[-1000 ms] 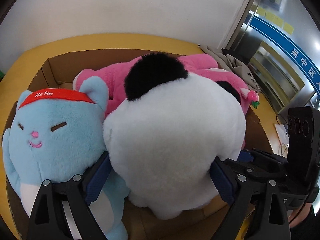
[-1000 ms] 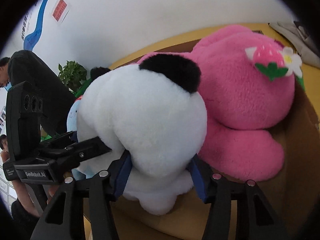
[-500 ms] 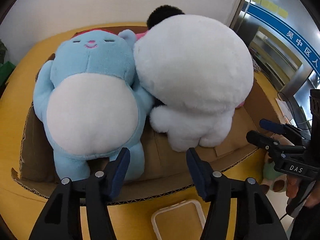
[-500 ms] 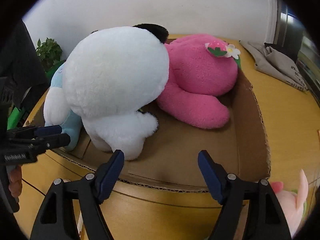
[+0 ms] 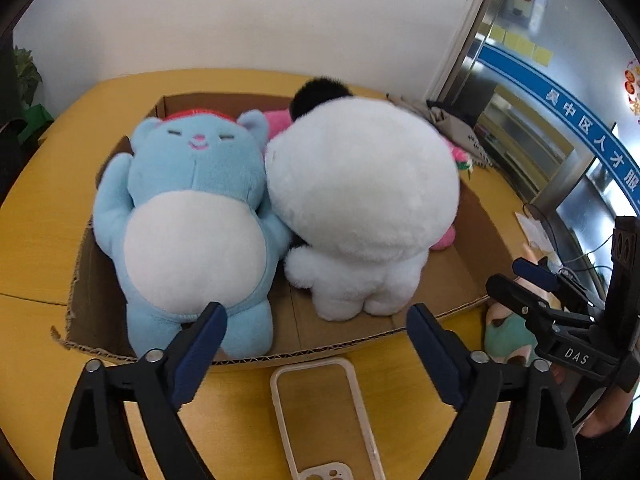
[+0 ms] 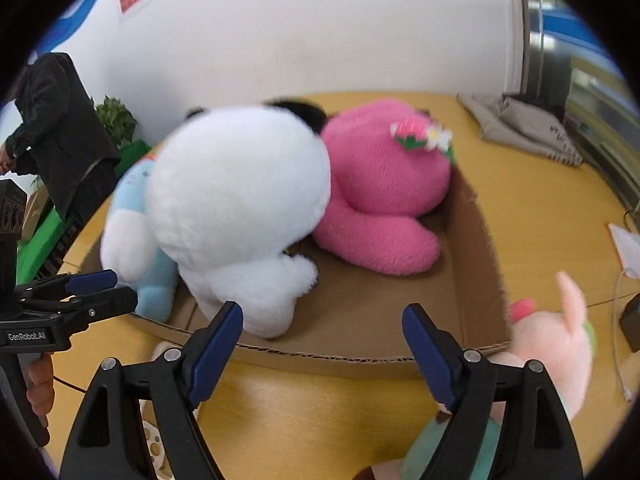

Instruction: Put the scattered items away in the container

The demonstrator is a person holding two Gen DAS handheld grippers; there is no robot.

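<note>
A cardboard box [image 5: 460, 272] on the yellow table holds a blue plush [image 5: 192, 216], a white panda plush [image 5: 360, 200] and a pink plush [image 6: 380, 184]. The box also shows in the right wrist view [image 6: 472, 280] with the panda [image 6: 240, 208] between the other two. My left gripper [image 5: 316, 344] is open and empty, pulled back over the box's front edge. My right gripper [image 6: 322, 344] is open and empty at the box's front edge. A light pink plush [image 6: 552, 344] with green clothing lies outside the box, by the right gripper's right finger.
A clear phone case [image 5: 320, 412] lies on the table in front of the box. A grey cloth [image 6: 524, 128] lies at the table's far right. A cable and a small dark block [image 6: 630, 320] lie right of the box. A person in black [image 6: 60, 132] stands left.
Both grippers let go of the white panda, opened and pulled back from the box. The panda now rests in the box between the blue and pink plushes.
</note>
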